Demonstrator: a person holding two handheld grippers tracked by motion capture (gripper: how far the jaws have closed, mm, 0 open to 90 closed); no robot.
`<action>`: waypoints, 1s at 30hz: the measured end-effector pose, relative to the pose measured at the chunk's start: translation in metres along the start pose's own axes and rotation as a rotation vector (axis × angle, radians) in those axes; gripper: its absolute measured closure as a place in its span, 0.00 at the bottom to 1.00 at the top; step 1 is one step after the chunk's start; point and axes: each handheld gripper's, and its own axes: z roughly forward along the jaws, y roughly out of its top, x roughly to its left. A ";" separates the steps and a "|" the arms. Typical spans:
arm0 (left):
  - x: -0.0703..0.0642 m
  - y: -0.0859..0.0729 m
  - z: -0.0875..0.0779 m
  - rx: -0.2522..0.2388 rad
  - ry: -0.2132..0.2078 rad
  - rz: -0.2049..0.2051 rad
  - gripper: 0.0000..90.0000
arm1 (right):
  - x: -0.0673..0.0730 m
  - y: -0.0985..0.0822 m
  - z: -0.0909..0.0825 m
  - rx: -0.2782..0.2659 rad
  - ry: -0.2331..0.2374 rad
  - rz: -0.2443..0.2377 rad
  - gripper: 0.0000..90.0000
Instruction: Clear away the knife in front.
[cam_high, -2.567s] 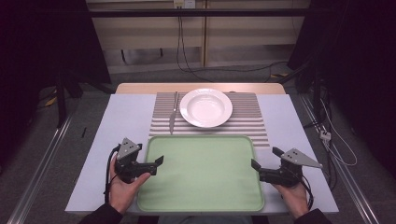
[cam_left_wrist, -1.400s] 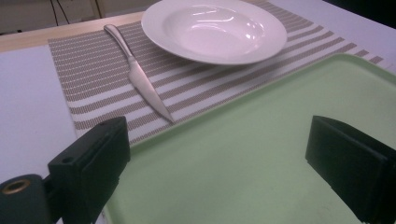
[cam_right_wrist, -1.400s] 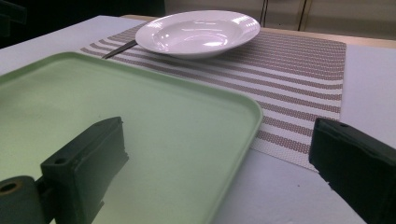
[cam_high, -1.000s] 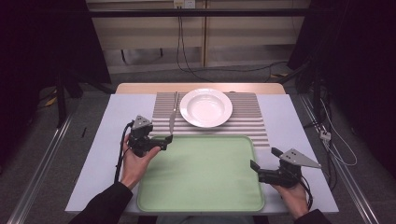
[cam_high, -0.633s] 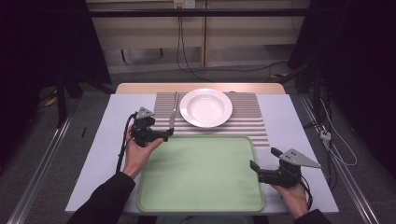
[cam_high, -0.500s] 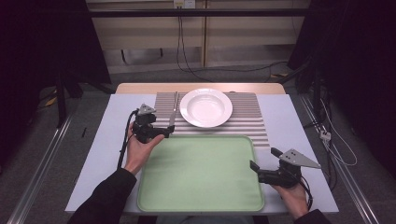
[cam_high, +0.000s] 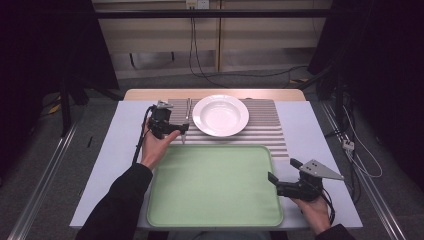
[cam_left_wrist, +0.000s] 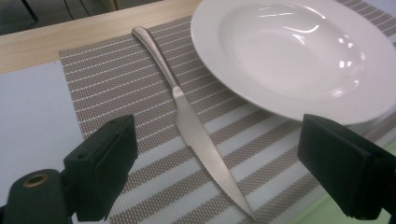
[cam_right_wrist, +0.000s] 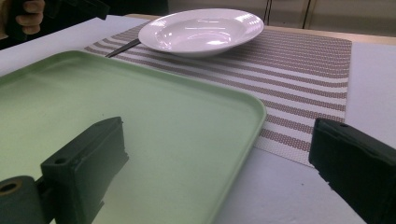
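A silver table knife (cam_high: 186, 117) lies on a striped placemat (cam_high: 265, 125), just left of a white deep plate (cam_high: 220, 115). My left gripper (cam_high: 179, 129) is at the knife's near end, pointing right. In the left gripper view its jaws stand wide apart on either side of the serrated blade (cam_left_wrist: 196, 126), clear of it; they have just been closing a little. The plate (cam_left_wrist: 299, 51) is close on the right there. My right gripper (cam_high: 283, 170) rests open at the right edge of a green tray (cam_high: 215, 185), nothing between its jaws (cam_right_wrist: 219, 163).
The tray (cam_right_wrist: 93, 107) fills the near middle of the pale table cover (cam_high: 320, 150). The placemat (cam_right_wrist: 299, 60) lies behind it, with the plate (cam_right_wrist: 201, 30) on it. A cable (cam_high: 142, 135) trails from the left gripper. Dark floor and rails flank the table.
My left hand has carried its gripper away from the tray's left side, forward and right, to the knife on the placemat. The right gripper has stayed put.
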 end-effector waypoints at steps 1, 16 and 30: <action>0.002 0.001 0.003 -0.006 0.006 -0.004 0.15 | 0.000 0.000 0.000 -0.001 0.001 -0.002 0.04; 0.026 0.021 0.050 0.040 0.053 -0.093 0.20 | 0.001 -0.002 0.003 0.014 0.022 -0.015 0.04; 0.035 0.035 0.075 0.113 0.112 -0.142 0.45 | 0.002 -0.003 0.001 0.025 0.030 -0.013 0.04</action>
